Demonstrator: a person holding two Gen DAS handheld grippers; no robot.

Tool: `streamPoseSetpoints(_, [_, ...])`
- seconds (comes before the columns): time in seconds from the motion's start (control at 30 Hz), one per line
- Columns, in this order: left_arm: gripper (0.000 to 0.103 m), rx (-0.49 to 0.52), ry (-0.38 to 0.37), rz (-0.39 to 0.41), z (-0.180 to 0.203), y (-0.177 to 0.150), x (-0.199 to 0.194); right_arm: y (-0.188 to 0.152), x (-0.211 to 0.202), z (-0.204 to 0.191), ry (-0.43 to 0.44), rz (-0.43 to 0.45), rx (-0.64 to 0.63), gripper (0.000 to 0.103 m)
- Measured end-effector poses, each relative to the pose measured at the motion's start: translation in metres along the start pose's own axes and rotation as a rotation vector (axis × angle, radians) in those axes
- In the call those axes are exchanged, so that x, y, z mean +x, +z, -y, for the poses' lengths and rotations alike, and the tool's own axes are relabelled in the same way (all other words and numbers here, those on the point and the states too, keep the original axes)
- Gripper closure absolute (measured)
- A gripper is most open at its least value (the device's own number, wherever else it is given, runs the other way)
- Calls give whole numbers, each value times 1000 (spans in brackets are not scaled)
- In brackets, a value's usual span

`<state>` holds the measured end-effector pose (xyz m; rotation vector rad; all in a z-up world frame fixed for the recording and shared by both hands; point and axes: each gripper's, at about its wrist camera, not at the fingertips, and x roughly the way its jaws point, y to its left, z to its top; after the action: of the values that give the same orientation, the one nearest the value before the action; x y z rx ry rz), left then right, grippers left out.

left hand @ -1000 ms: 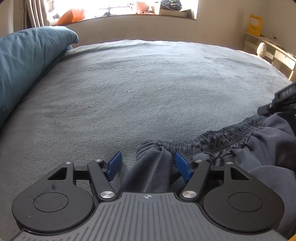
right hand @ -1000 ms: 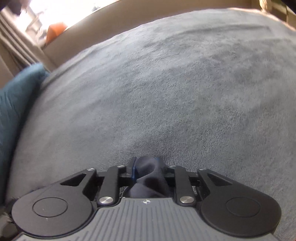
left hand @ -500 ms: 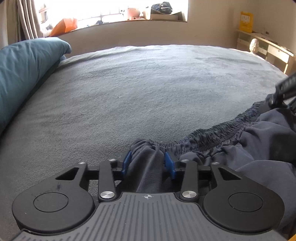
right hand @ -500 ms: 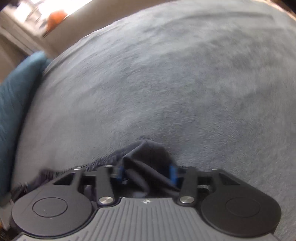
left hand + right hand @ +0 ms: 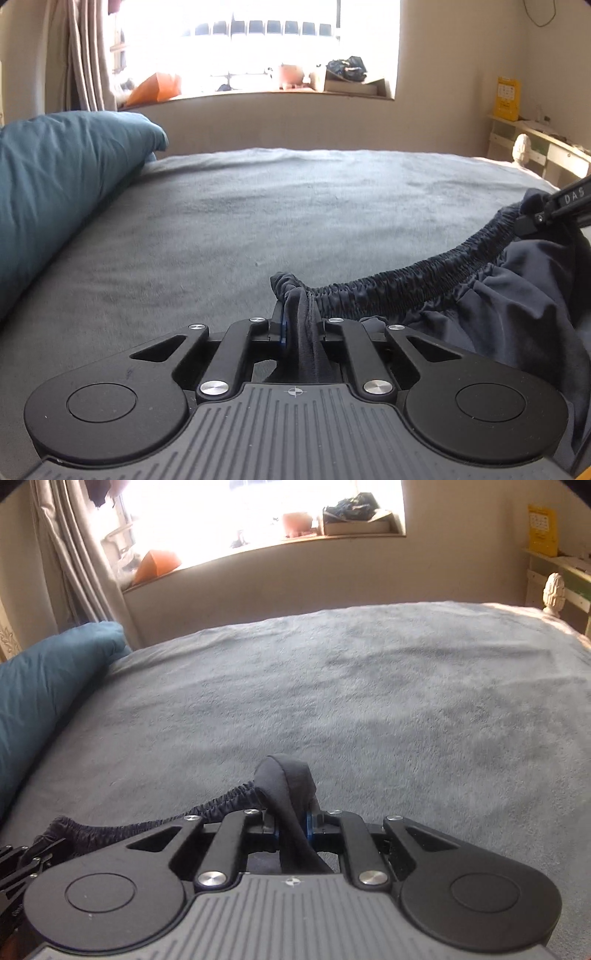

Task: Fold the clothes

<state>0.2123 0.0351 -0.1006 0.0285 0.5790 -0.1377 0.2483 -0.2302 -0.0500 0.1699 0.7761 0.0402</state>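
Note:
A dark navy garment with a gathered elastic waistband lies at the near right of the grey bed. My left gripper is closing its jaws, and its blue pads pinch one end of the waistband. In the right wrist view my right gripper is closing too, pressed on a bunched fold of the waistband's other end. The waistband runs taut between them. The right gripper shows at the right edge of the left wrist view, and the left gripper's body at the far left of the right wrist view.
A grey fleece blanket covers the bed ahead. A teal pillow lies along the left side. Beyond the bed are a wall, a cluttered window sill and curtains. A wooden shelf stands at the far right.
The left gripper's jaws went from wide apart to pinched on the waistband end. Both grippers tipped upward, the right one rose with its fold, and the waistband pulled straighter between them.

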Motion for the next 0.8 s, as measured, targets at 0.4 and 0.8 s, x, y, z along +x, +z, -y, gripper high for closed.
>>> streamPoseSetpoints(0.4, [91, 86, 56, -58, 7, -17, 39, -20, 62, 4, -80, -29, -23, 88])
streamPoseSetpoints(0.8, [36, 116, 135, -92, 5, -2, 7, -12, 20, 38, -31, -69, 226, 43])
